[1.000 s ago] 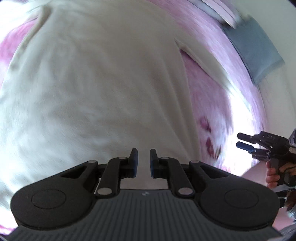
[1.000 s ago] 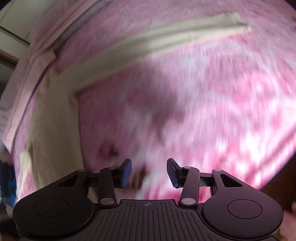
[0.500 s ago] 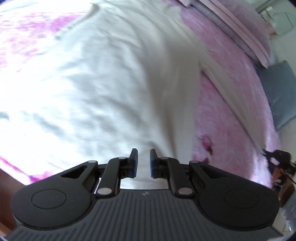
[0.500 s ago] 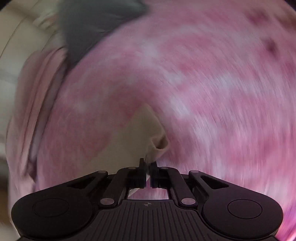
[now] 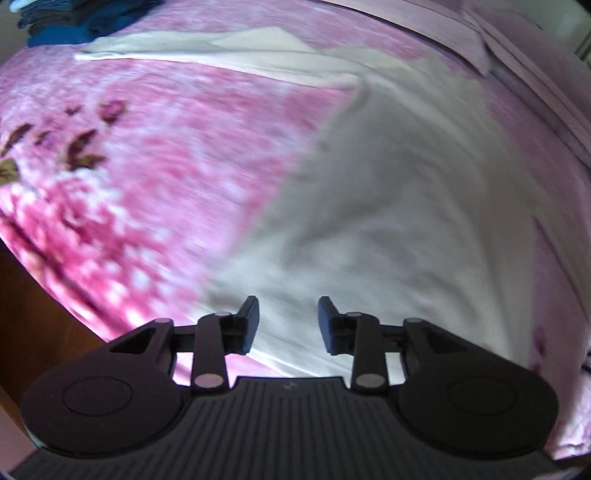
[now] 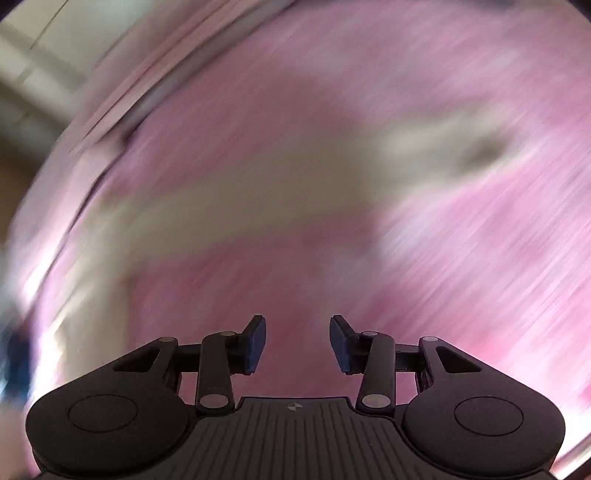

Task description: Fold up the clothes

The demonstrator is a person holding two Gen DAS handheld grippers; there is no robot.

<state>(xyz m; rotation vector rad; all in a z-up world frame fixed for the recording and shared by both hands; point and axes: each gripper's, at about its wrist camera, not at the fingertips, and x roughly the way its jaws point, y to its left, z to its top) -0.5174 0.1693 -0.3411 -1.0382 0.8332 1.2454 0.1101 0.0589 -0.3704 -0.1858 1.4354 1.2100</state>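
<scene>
A cream long-sleeved shirt (image 5: 388,206) lies spread on a pink flowered bedspread (image 5: 147,155), one sleeve (image 5: 207,51) stretched to the far left. My left gripper (image 5: 289,320) is open and empty just above the shirt's near hem. In the blurred right wrist view, a cream part of the shirt (image 6: 258,195) lies on the bedspread (image 6: 480,229) ahead. My right gripper (image 6: 297,343) is open and empty above pink cloth, apart from the shirt.
A pile of dark blue clothes (image 5: 74,18) sits at the far left corner of the bed. Pale pink pillows (image 5: 517,55) lie along the far edge. The bed's wooden side (image 5: 33,314) drops off at the near left.
Both grippers have opened. The right one has let go of the sleeve end it was pinching and pulled back. The left one has swung left along the hem.
</scene>
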